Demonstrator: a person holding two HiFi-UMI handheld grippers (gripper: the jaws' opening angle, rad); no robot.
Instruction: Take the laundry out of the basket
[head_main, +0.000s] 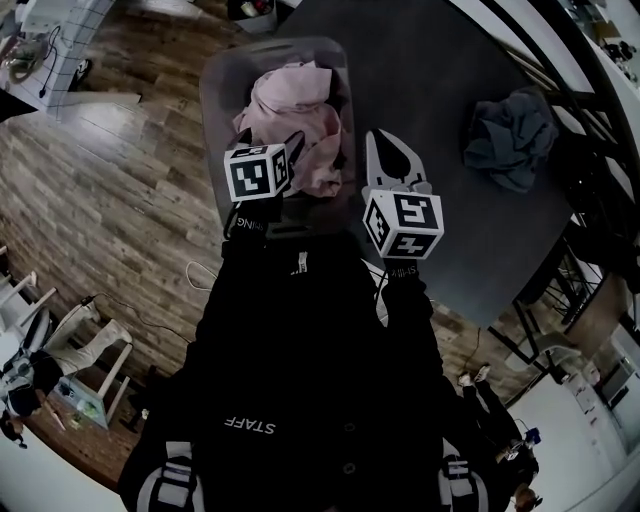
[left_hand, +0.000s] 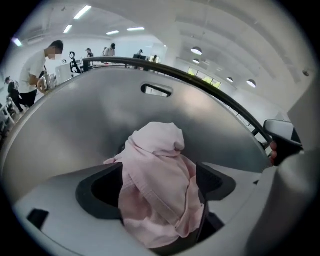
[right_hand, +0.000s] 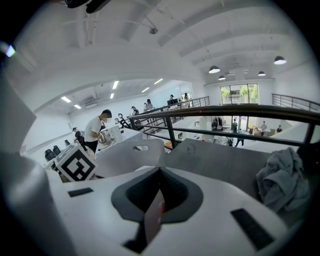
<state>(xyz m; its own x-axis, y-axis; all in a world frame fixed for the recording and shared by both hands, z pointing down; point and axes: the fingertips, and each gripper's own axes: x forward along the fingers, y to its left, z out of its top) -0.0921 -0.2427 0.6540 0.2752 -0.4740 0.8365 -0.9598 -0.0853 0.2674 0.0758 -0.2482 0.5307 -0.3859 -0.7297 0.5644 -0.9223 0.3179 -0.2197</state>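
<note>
Grasping step: down in basket with left gripper spread wide around pink garment, seemingly not yet pinching, right gripper closed tight and empty alongside. Next: clamp, lift clear.

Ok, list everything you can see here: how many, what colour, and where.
laundry basket: one, translucent grey, on the floor against the table
pink garment: one, pale pink, heaped in the laundry basket
blue-grey garment: one, crumpled on the table
table: one, dark grey, right of the laundry basket
floor: brown wood planks, under the laundry basket
bystander: one, white top, far off in the background
jacket: one, black, on the person, bottom of the head view
left gripper: one, white, in the laundry basket, jaws apart with the pink garment between them
right gripper: one, white, jaws together, above the table edge beside the laundry basket
</note>
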